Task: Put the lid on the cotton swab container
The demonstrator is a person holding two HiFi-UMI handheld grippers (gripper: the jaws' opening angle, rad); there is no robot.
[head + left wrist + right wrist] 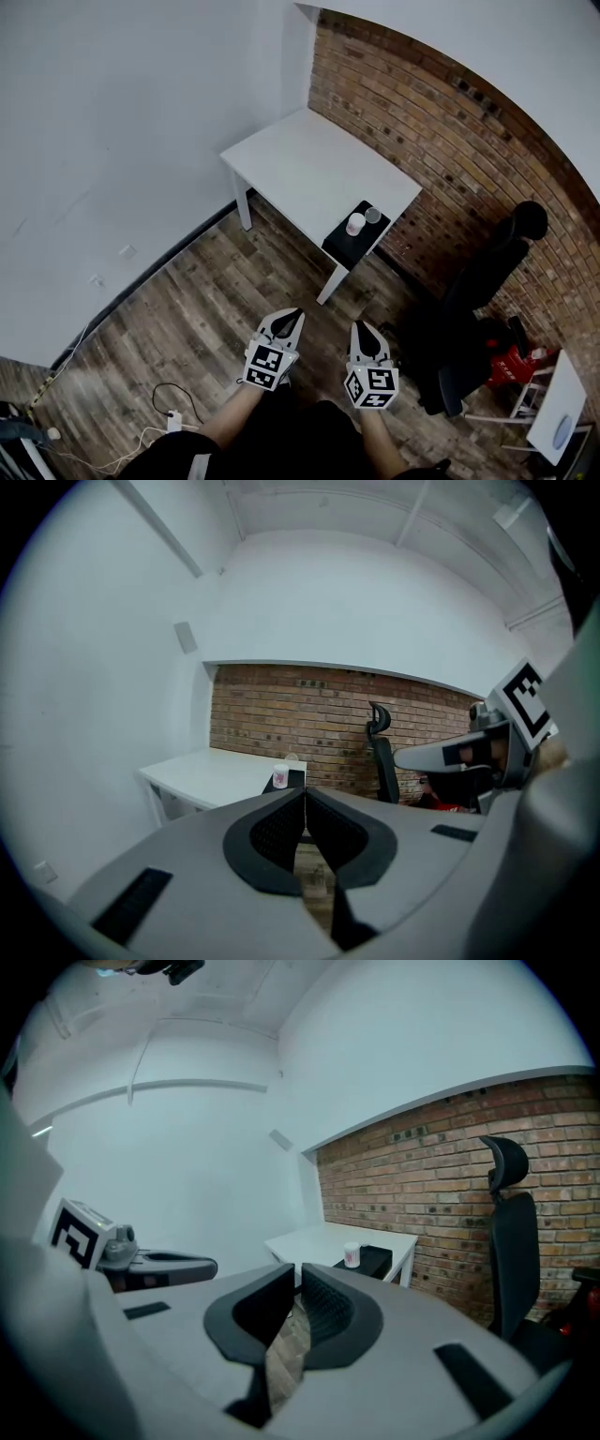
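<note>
The cotton swab container (pixel 354 224), a small white tub with a pink label, stands on a black mat (pixel 349 243) at the near right corner of a white table (pixel 309 164). Its clear round lid (pixel 373 216) lies just beside it on the mat. Both grippers hang low over the wooden floor, well short of the table. My left gripper (pixel 290 318) and my right gripper (pixel 365 329) are shut with nothing between the jaws. From the left gripper (pixel 305 792) the container (pixel 280 780) looks far off; from the right gripper (pixel 298 1273) the container (pixel 352 1254) is likewise distant.
A black office chair (pixel 483 281) stands right of the table against the brick wall (pixel 450 141), with a red object (pixel 513 362) behind it. Cables and a plug (pixel 172 412) lie on the floor at the lower left. A small white stand (pixel 560 405) is at the far right.
</note>
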